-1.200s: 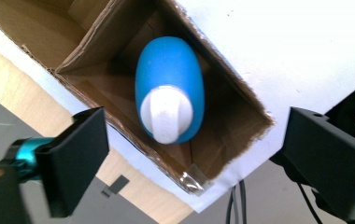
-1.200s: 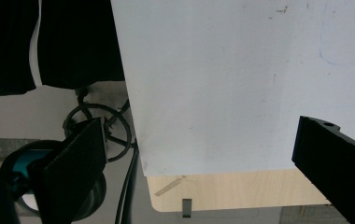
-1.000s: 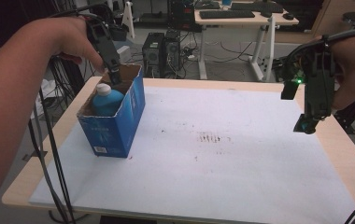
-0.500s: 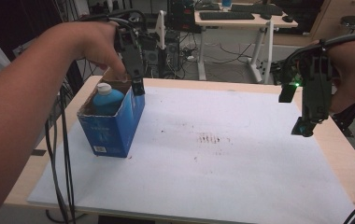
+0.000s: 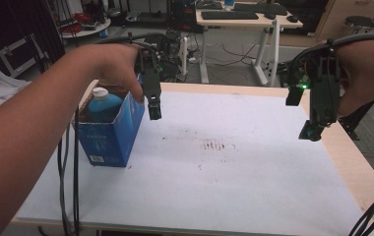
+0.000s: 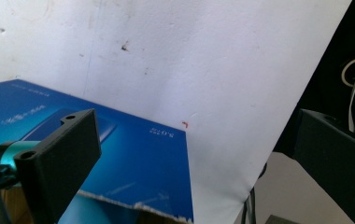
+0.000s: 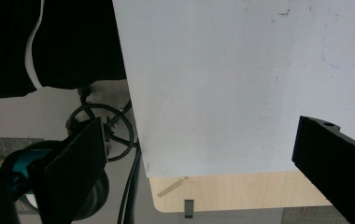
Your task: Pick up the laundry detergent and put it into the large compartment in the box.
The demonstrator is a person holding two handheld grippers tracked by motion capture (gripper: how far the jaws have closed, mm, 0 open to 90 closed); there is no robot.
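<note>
A tall blue carton (image 5: 110,132) stands open-topped at the table's left, and a blue bottle with a white cap (image 5: 101,101) stands inside it. My left gripper (image 5: 154,112) hangs in the air just right of the carton's top edge, pointing down, open and holding nothing. In the left gripper view its jaws (image 6: 196,135) stand wide apart over the carton's blue side (image 6: 133,158) and the white sheet (image 6: 189,56). My right gripper (image 5: 314,129) hovers over the table's right side, open and empty, with its jaws (image 7: 201,144) spread above the sheet's corner.
A white sheet (image 5: 234,162) covers most of the wooden table (image 5: 357,162), with dark smudges (image 5: 217,145) near the middle. Black cables (image 5: 69,172) hang past the left edge. Behind the table stand a desk with a keyboard (image 5: 234,15) and computer gear.
My left gripper has moved right and forward, from above the carton's opening to just beside its right edge. The right gripper has barely moved.
</note>
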